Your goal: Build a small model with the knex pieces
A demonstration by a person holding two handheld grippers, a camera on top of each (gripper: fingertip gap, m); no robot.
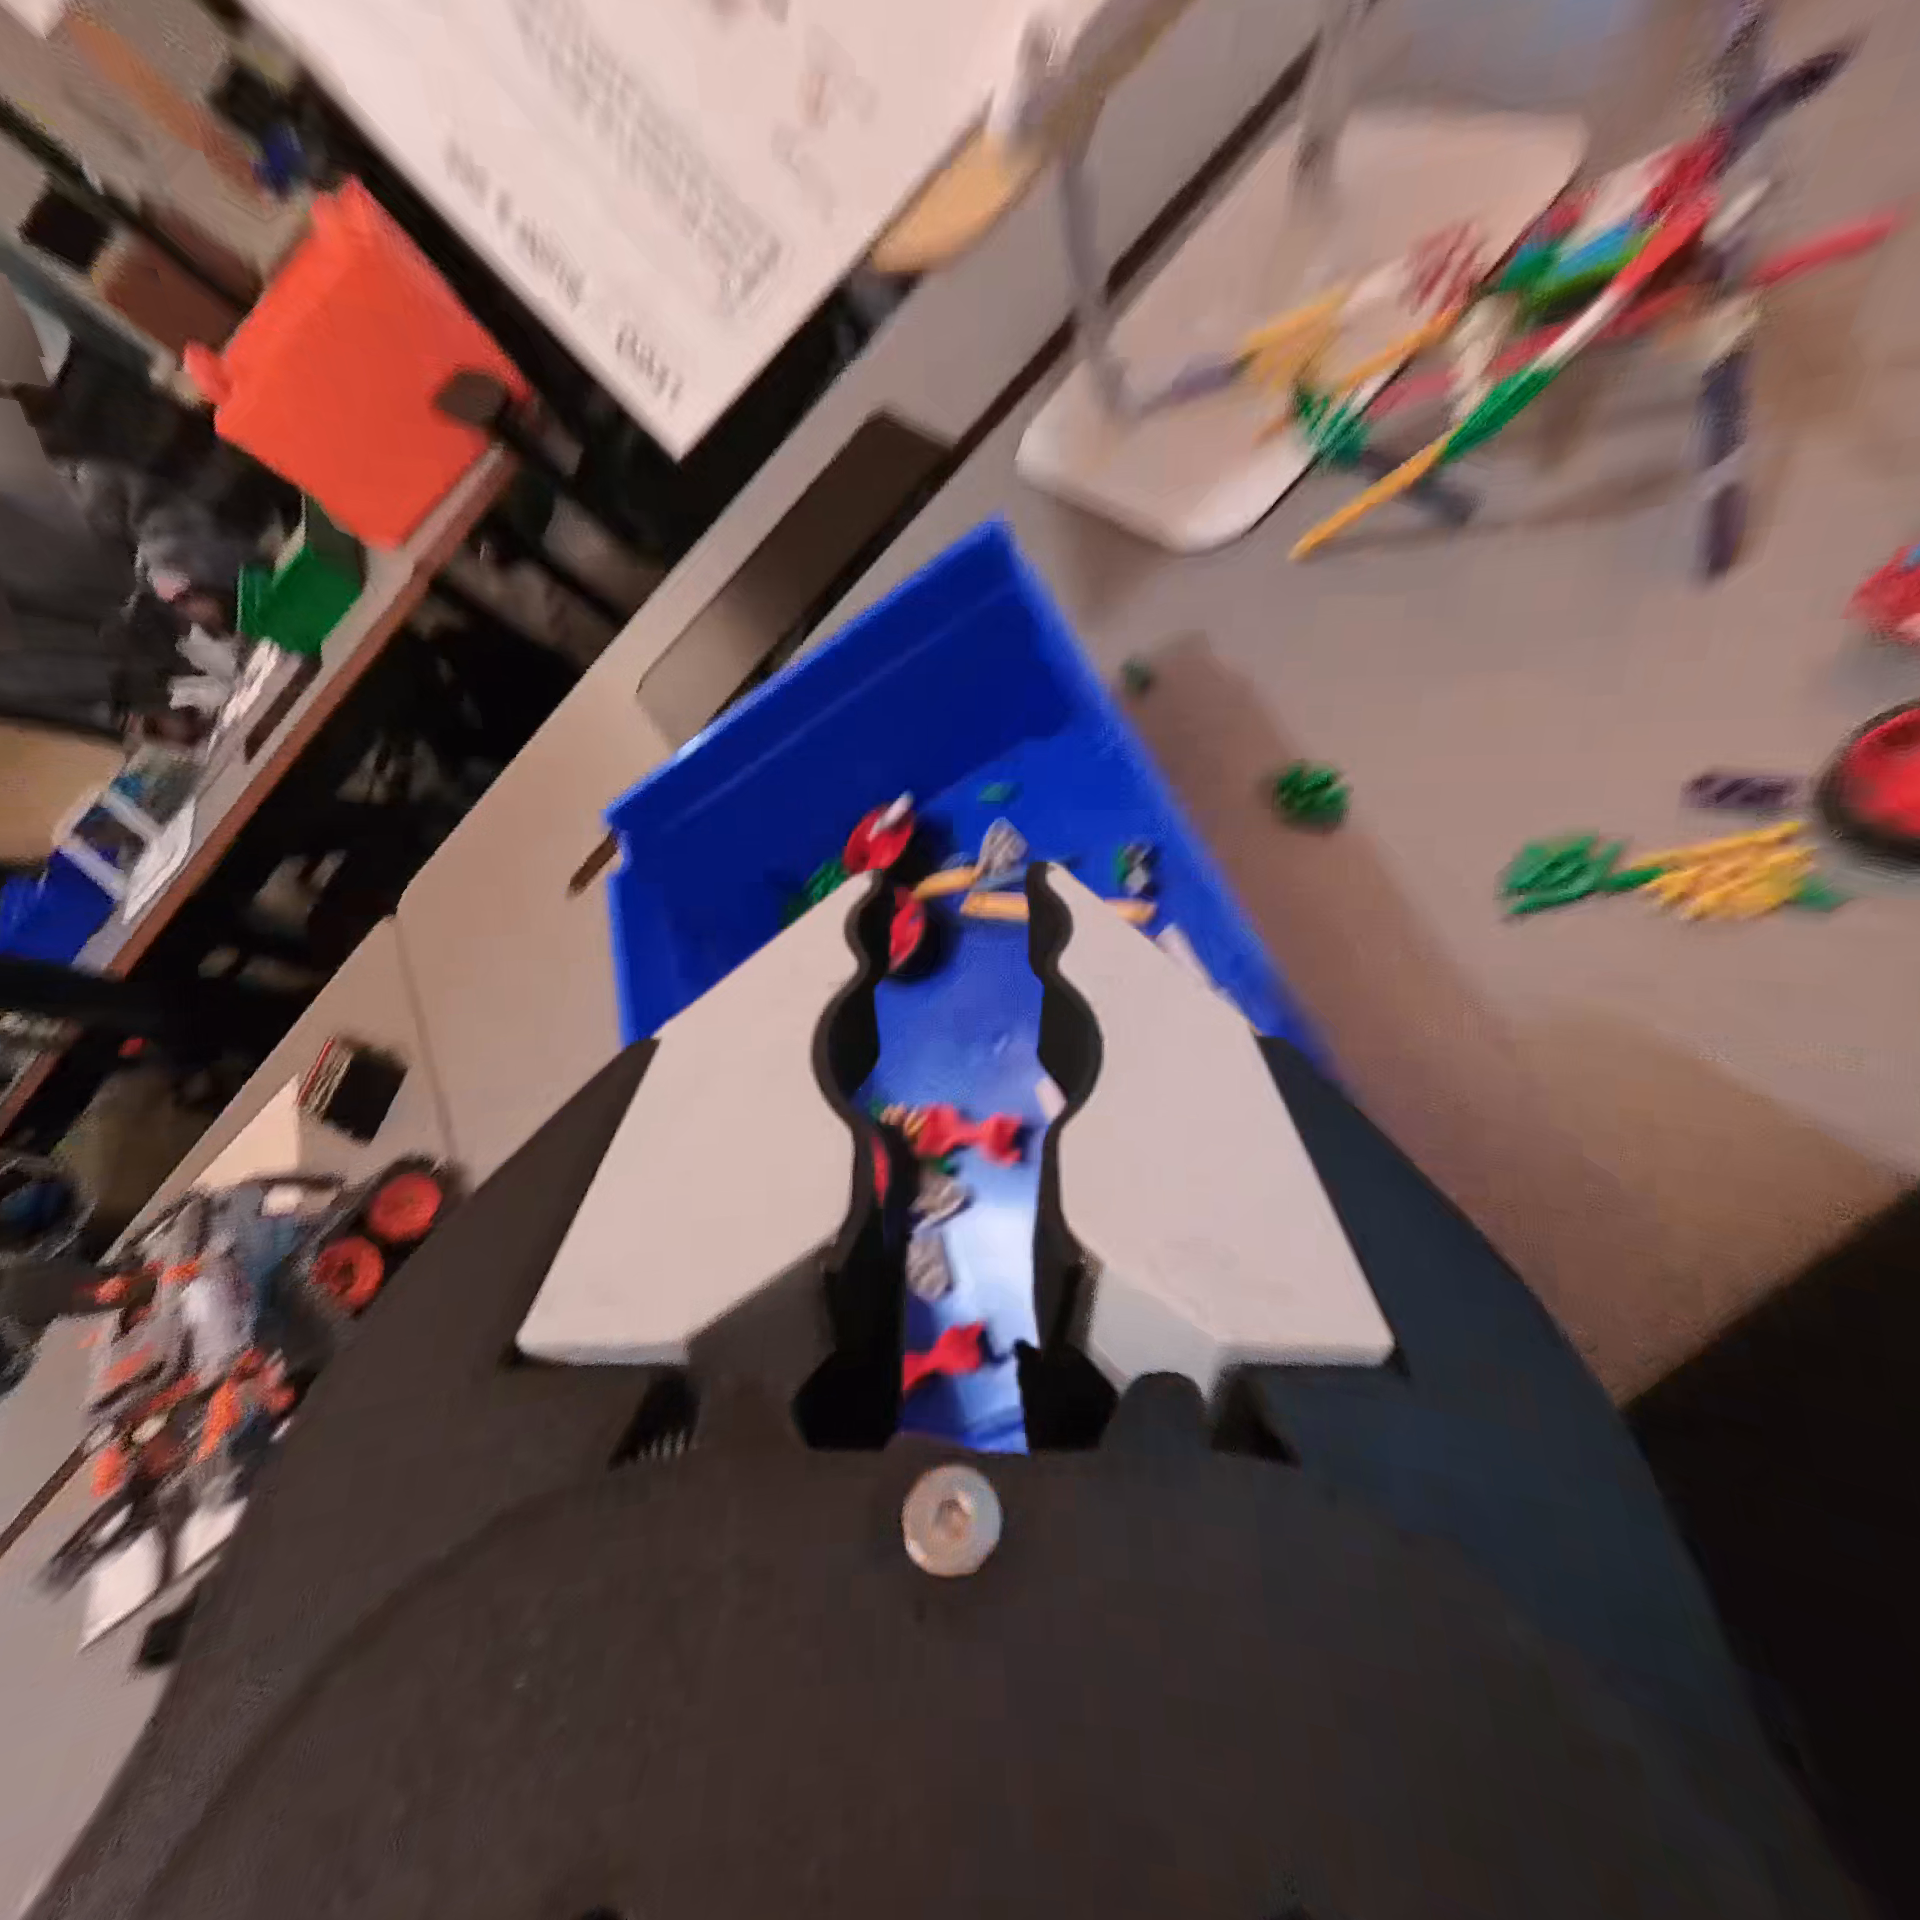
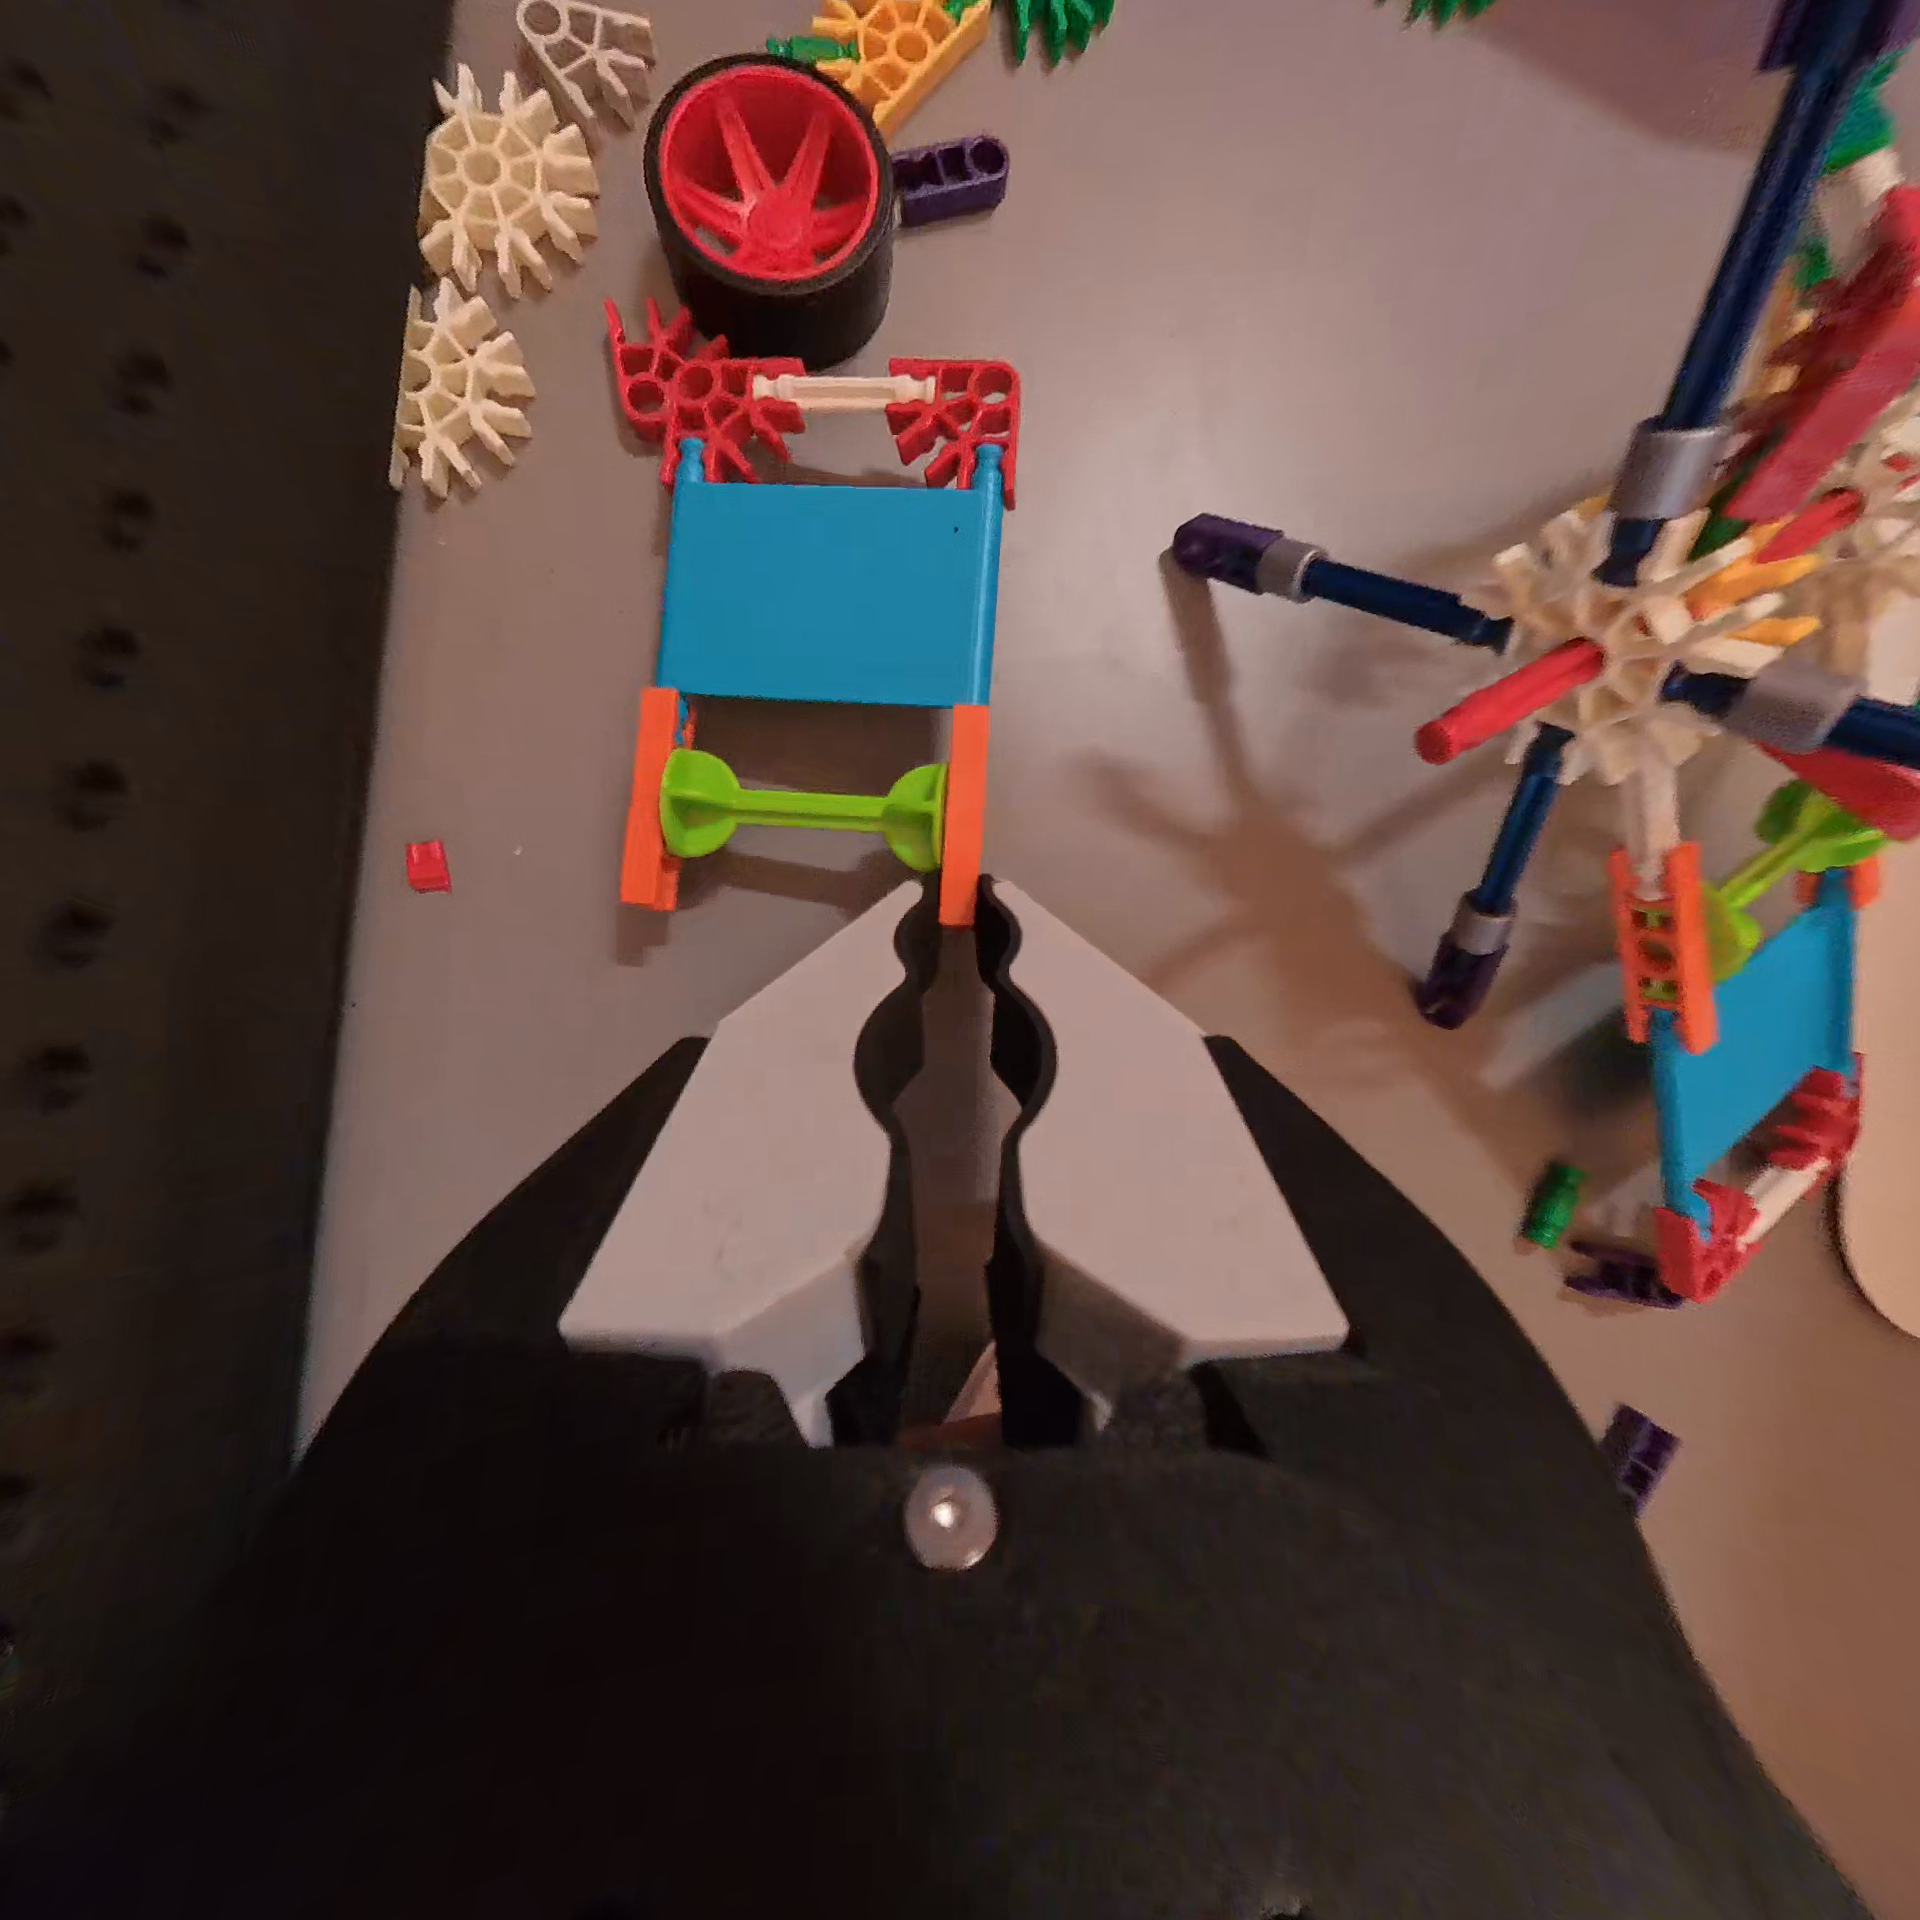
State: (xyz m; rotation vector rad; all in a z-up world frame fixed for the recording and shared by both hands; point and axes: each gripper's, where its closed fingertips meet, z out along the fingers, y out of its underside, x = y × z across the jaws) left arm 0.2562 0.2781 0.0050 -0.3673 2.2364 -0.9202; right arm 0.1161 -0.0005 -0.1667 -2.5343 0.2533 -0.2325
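Note:
In the right wrist view, my right gripper [image 2: 953, 894] is shut on the near end of an orange connector [image 2: 968, 790] of a small flat assembly on the grey table. The assembly has a blue panel [image 2: 826, 592], a lime-green rod [image 2: 805, 810], a second orange connector [image 2: 649, 800] and red connectors [image 2: 717, 400] joined by a white rod. In the blurred left wrist view, my left gripper [image 1: 954, 883] is open and empty. It hovers over a blue bin [image 1: 883, 686] that holds red pieces [image 1: 961, 1132] and other loose small ones.
A black wheel with a red hub [image 2: 774, 197] and cream snowflake connectors [image 2: 504, 177] lie beyond the assembly. A tall rod-and-connector model [image 2: 1621, 634] stands to the right. A dark perforated surface [image 2: 156, 727] borders the table's left. Green and yellow pieces [image 1: 1662, 873] lie right of the bin. Tip to tip, the grippers are about 35 cm apart.

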